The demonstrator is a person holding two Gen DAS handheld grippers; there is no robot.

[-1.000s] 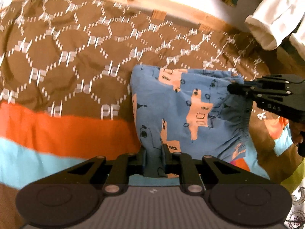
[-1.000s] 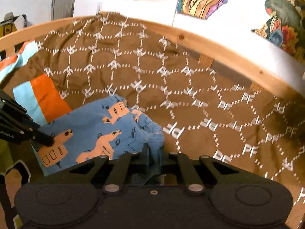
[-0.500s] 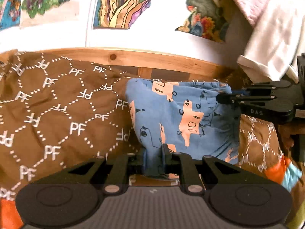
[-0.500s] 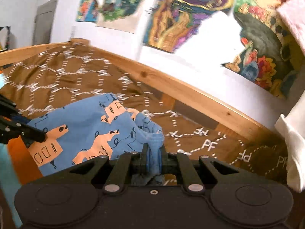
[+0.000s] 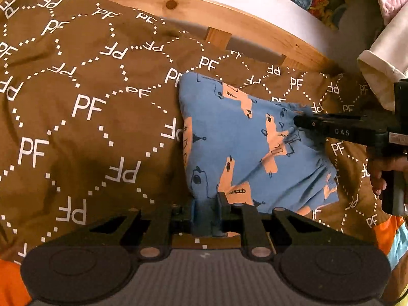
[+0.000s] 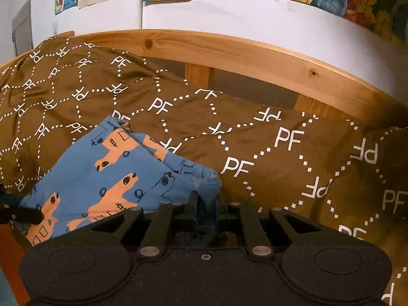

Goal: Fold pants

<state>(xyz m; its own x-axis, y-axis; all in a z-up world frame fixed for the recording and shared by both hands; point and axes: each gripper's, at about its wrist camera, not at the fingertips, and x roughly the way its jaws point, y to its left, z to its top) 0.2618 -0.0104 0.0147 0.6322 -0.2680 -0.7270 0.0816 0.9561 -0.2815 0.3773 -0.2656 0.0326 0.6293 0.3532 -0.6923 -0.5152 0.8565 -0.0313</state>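
Blue printed pants (image 5: 244,148), folded small, lying on the brown quilt (image 5: 84,132) near the wooden bed rail (image 6: 229,51). Pinched at one edge by the left gripper (image 5: 207,205), nearly closed on the cloth. Opposite edge between the right gripper (image 6: 204,204), jaws opening with fabric between them. Could spring the fold apart or drag it crooked if released unevenly

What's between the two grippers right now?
The blue printed pants span the gap, one edge pinched by the left gripper and the other in the right gripper, whose jaws are opening. The left wrist view shows it.
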